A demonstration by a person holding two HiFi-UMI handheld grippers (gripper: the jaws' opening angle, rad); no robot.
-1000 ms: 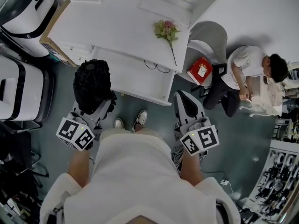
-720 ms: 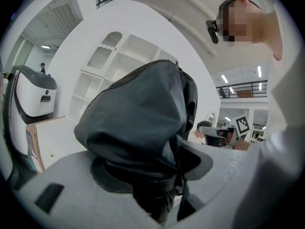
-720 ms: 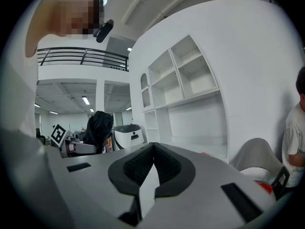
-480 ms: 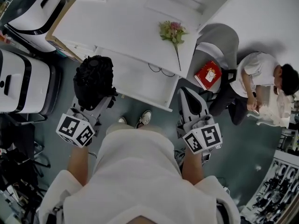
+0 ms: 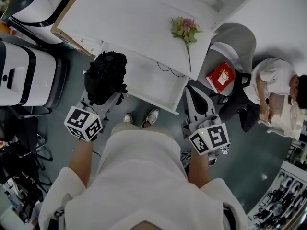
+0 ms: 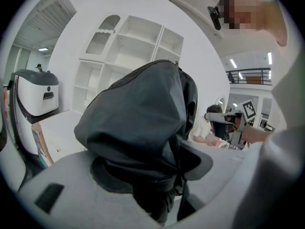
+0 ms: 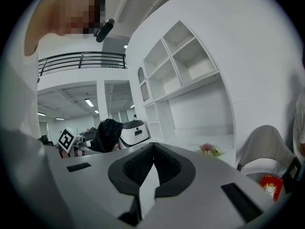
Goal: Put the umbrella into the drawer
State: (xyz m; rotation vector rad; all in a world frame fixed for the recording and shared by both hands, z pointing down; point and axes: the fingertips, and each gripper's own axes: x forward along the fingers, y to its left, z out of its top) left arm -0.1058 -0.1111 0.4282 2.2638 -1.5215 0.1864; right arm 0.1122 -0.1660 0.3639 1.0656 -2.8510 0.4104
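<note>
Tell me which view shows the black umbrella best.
The left gripper view: the umbrella fills the frame, clamped in the jaws of the left hand-held gripper. The head view shows it from above as a dark bundle by the open drawer; the right gripper view shows it small and distant.

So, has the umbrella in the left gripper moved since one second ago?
Yes. In the head view the umbrella, held by the left gripper, has come forward, up the picture, along the open drawer's left side toward the desk.
</note>
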